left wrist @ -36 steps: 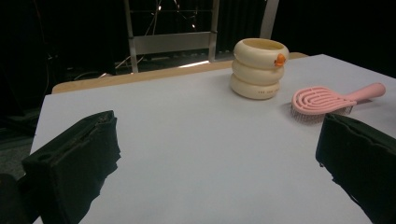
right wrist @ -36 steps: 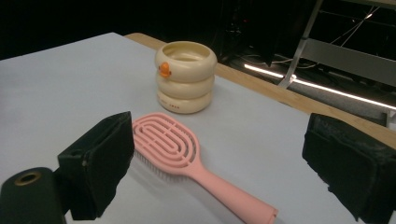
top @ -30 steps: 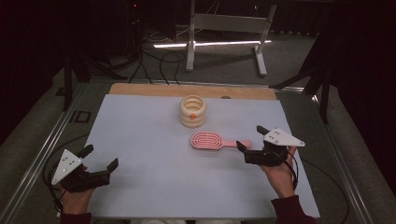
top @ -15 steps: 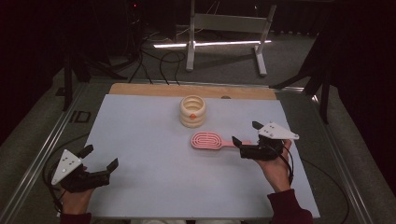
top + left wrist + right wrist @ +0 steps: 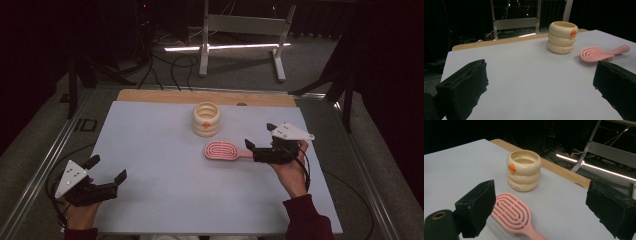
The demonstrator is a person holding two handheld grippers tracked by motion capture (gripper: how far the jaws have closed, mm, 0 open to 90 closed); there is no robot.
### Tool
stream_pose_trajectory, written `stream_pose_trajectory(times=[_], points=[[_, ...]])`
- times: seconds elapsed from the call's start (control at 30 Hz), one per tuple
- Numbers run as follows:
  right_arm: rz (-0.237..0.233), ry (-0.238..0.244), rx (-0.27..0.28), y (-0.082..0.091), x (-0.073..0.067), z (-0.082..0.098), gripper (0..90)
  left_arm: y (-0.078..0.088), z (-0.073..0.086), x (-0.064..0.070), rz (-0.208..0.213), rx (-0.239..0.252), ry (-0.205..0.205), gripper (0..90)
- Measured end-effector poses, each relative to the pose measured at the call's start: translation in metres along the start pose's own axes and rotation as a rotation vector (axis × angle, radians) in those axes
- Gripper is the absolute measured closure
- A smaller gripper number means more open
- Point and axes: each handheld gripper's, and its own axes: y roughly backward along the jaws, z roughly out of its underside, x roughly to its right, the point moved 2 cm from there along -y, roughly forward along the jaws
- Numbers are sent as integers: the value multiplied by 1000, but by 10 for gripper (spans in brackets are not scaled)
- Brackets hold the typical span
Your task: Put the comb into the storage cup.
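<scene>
A pink hairbrush (image 5: pixel 222 150) lies flat on the white table sheet (image 5: pixel 160 200), its handle pointing right. My right gripper (image 5: pixel 259 136) is open at the handle end, and the handle runs between its two black jaws in the right gripper view, where the brush (image 5: pixel 510 213) lies just beside the left jaw. A cream ribbed cup (image 5: pixel 206 119) with an orange dot stands upright behind the brush. My left gripper (image 5: pixel 107 168) rests open at the near left corner with nothing between its jaws. From there the cup (image 5: pixel 562 37) and brush (image 5: pixel 594 53) lie far ahead.
A wooden strip (image 5: pixel 150 95) borders the far edge of the sheet. Beyond it stand a metal frame (image 5: pixel 240 30) and floor cables (image 5: pixel 165 65). Metal rails (image 5: pixel 45 170) run along both table sides.
My right gripper has moved left toward the brush, so its open jaws now flank the handle. The left gripper, brush and cup have stayed put.
</scene>
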Motion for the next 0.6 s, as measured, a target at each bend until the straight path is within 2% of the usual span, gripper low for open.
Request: stream_pose_trajectory(times=[0.23,0.4,0.6], points=[[1,1,-27,-9,5,1,89,0,0,0,0,2,2,3],[2,-45,-29,-14,11,2,88,0,0,1,2,-1,-2,3],[5,-60,-41,-22,15,3,89,0,0,0,3,0,-2,3]])
